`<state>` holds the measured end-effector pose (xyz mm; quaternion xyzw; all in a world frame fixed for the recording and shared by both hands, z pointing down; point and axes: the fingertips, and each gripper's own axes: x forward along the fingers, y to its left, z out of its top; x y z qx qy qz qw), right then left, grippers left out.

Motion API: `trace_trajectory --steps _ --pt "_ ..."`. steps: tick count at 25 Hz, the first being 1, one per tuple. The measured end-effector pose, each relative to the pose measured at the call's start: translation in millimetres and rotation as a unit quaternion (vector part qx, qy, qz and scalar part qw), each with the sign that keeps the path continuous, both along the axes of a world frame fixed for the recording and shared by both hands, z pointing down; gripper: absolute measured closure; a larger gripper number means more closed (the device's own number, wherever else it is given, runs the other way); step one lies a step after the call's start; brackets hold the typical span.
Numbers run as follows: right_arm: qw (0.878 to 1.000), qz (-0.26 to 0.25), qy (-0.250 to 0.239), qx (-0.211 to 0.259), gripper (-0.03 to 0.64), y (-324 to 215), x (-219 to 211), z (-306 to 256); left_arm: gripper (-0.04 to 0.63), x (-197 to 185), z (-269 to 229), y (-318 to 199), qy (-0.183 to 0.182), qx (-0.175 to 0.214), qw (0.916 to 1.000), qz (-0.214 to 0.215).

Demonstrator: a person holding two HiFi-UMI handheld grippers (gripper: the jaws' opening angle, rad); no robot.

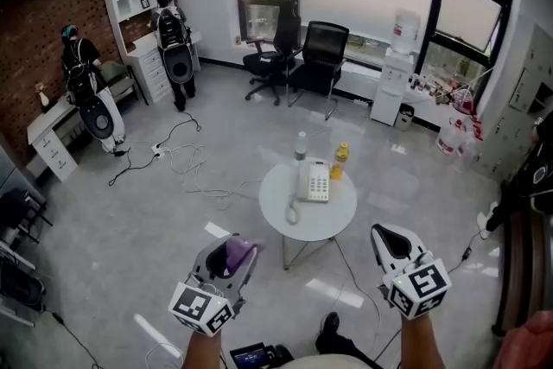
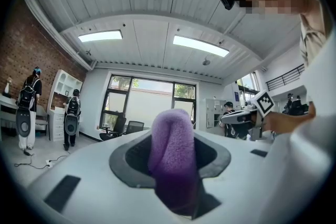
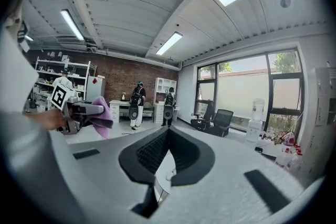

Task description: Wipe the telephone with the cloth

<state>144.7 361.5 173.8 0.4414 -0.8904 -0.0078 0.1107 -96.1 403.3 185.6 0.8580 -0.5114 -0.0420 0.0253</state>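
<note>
Ahead, between the left claw and right claw, stands a round table with a clear bottle and a yellow bottle at its far edge, chairs and a cooler beyond, cables and two people ahead-left of the left claw.

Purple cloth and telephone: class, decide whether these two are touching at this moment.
Apart. The head view shows the cloth clamped in the left claw, in the air short of the round table, while the telephone sits on that table.
</note>
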Motion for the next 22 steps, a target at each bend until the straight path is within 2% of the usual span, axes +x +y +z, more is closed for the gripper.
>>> trace_trajectory --steps 8,16,22 --pt "0.999 -0.016 -0.027 -0.018 0.623 -88 13 24 0.431 14 20 -67 -0.018 -0.025 0.9992 -0.023" --pt "0.998 -0.048 -0.034 -0.035 0.623 -184 35 41 0.431 56 30 -146 -0.021 -0.035 0.9983 -0.041" --pt "0.996 -0.072 -0.036 -0.043 0.623 -235 46 48 0.431 76 31 -188 -0.029 -0.051 0.9964 -0.062"
